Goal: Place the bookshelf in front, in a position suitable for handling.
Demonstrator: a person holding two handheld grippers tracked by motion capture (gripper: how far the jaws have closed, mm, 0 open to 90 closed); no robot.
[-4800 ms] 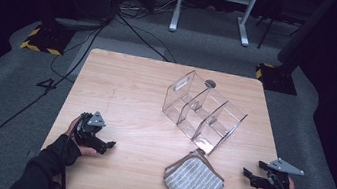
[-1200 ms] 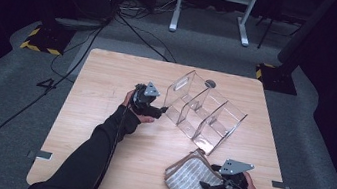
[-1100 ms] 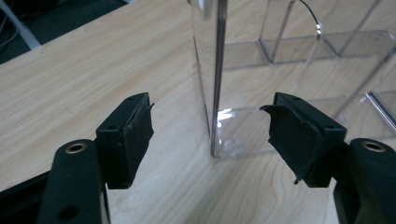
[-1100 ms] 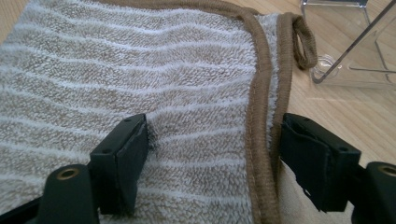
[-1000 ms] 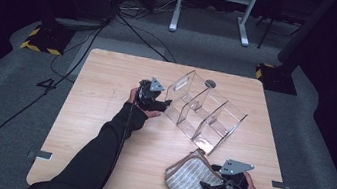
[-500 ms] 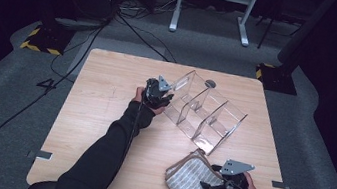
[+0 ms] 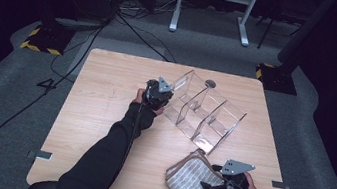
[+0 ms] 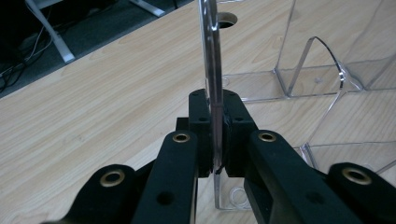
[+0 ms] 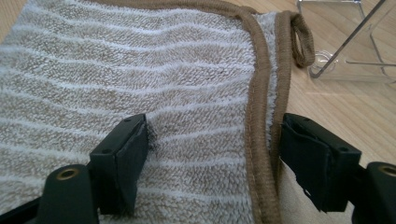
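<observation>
A clear acrylic organizer with several compartments stands upright on the wooden table. My left gripper has just been closing and is now shut on the organizer's left end wall, the thin sheet pinched between its pads. A folded beige striped towel lies at the near right. My right gripper stands open over the towel's brown-bound right edge, one pad resting on the cloth and the other beside the hem.
A round cable hole sits in the tabletop behind the organizer. The organizer's near corner lies just beyond the towel. Cables and a white stand's legs lie on the floor past the table's far edge.
My left hand moved right to the organizer's end wall and its jaws closed on it. The right gripper has stayed over the towel since a second ago.
</observation>
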